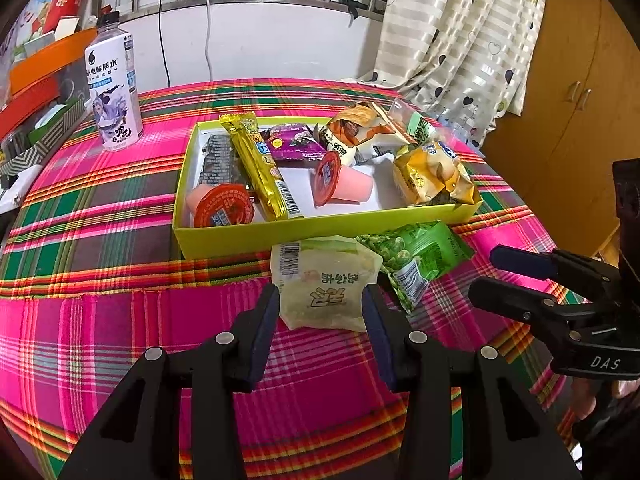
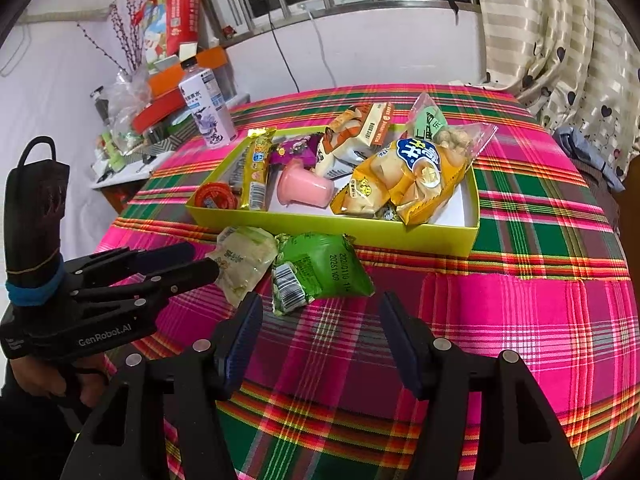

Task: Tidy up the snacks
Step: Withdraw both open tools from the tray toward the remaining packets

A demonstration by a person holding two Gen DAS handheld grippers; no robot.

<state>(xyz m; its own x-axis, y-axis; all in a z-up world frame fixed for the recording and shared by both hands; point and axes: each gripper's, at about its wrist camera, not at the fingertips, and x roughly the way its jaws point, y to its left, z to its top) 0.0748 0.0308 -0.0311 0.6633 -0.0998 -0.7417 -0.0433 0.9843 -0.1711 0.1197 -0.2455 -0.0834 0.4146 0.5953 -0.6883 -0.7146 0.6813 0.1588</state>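
A yellow-green box on the plaid table holds several snacks: a gold bar, pink jelly cups and yellow bags. In front of the box lie a pale green packet and a green pea packet. My left gripper is open, its fingers either side of the pale packet's near end. My right gripper is open and empty, just short of the green pea packet.
A white drink bottle stands at the table's far left. Orange and red boxes pile on a side stand beyond it. Curtains hang at the back right. The plaid cloth covers the table.
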